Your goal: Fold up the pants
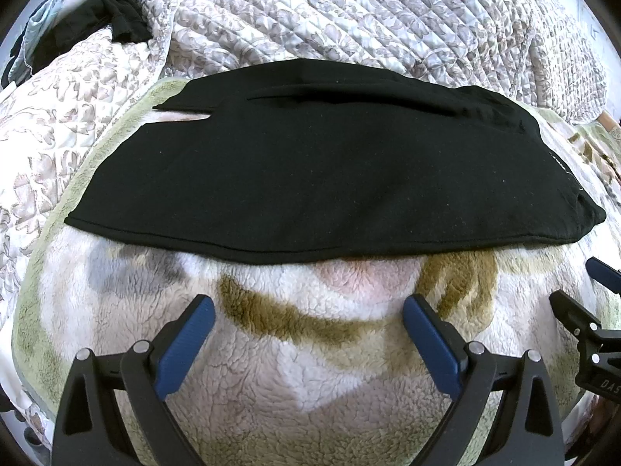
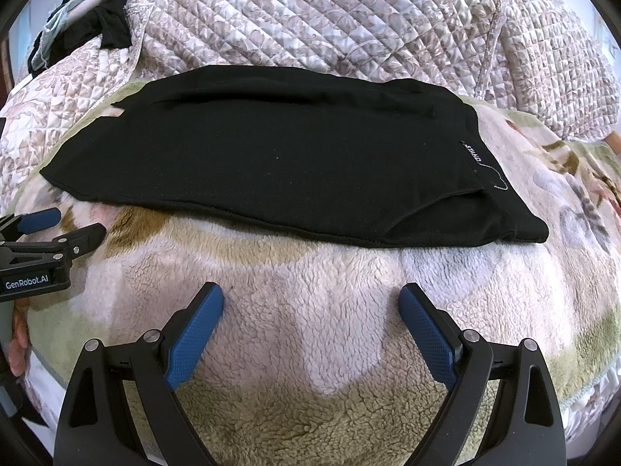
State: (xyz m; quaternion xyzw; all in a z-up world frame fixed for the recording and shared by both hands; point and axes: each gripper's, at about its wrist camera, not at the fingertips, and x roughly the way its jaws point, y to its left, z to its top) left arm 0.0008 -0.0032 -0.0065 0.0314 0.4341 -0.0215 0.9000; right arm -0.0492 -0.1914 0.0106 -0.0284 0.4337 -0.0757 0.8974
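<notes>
Black pants (image 1: 310, 171) (image 2: 279, 167) lie folded flat in a wide band across a fleece blanket (image 1: 310, 369) (image 2: 310, 330) on a bed. A small label (image 2: 471, 151) shows near their right end. My left gripper (image 1: 308, 306) hangs open above bare fleece, just short of the pants' near hem, holding nothing. My right gripper (image 2: 310, 299) is open too, empty, also short of the near hem. Each gripper shows at the edge of the other's view: the right gripper (image 1: 594, 303) at the right, the left gripper (image 2: 62, 225) at the left.
A quilted floral bedspread (image 1: 349, 19) (image 2: 349, 19) is heaped behind the pants. Dark clothes (image 1: 116, 19) (image 2: 104, 27) lie at the far left corner. A hand (image 2: 17, 349) holds the left gripper's handle at the left edge.
</notes>
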